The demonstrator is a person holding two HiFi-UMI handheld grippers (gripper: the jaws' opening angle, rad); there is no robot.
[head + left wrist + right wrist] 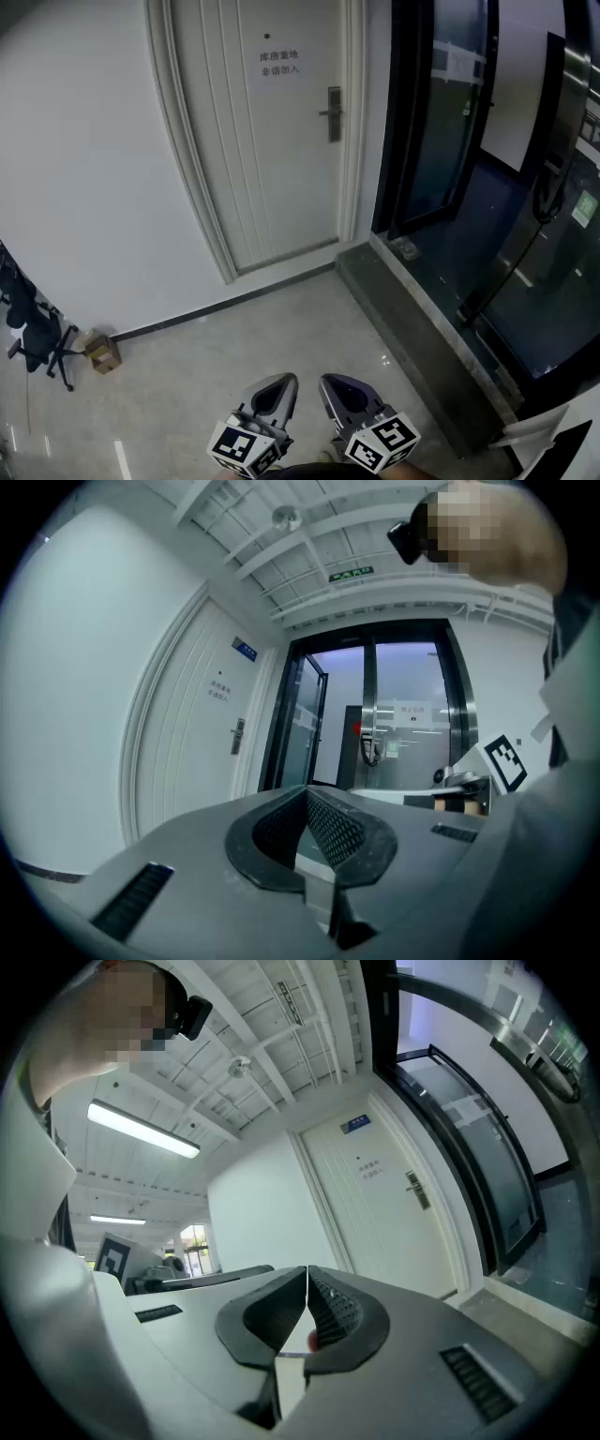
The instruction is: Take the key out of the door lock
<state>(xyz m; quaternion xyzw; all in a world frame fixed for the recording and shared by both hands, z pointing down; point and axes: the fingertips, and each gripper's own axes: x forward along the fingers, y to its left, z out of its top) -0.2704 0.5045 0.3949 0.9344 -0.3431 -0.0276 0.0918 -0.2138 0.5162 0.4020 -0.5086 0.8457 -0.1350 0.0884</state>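
A white door (272,150) stands closed ahead, with a metal lock plate and handle (333,114) on its right side. The key is too small to make out at this distance. The same lock plate (238,735) shows far off in the left gripper view, and the lock plate (417,1190) shows equally far off in the right gripper view. My left gripper (284,381) and right gripper (332,382) hang side by side low in the head view, well short of the door. Both the left gripper (307,790) and the right gripper (307,1268) are shut, with nothing between the jaws.
A paper notice (279,64) is stuck on the door. Right of the door runs a raised dark stone threshold (412,328) before glass doors (450,122). A small cardboard box (103,354) and a black office chair (37,333) stand by the left wall.
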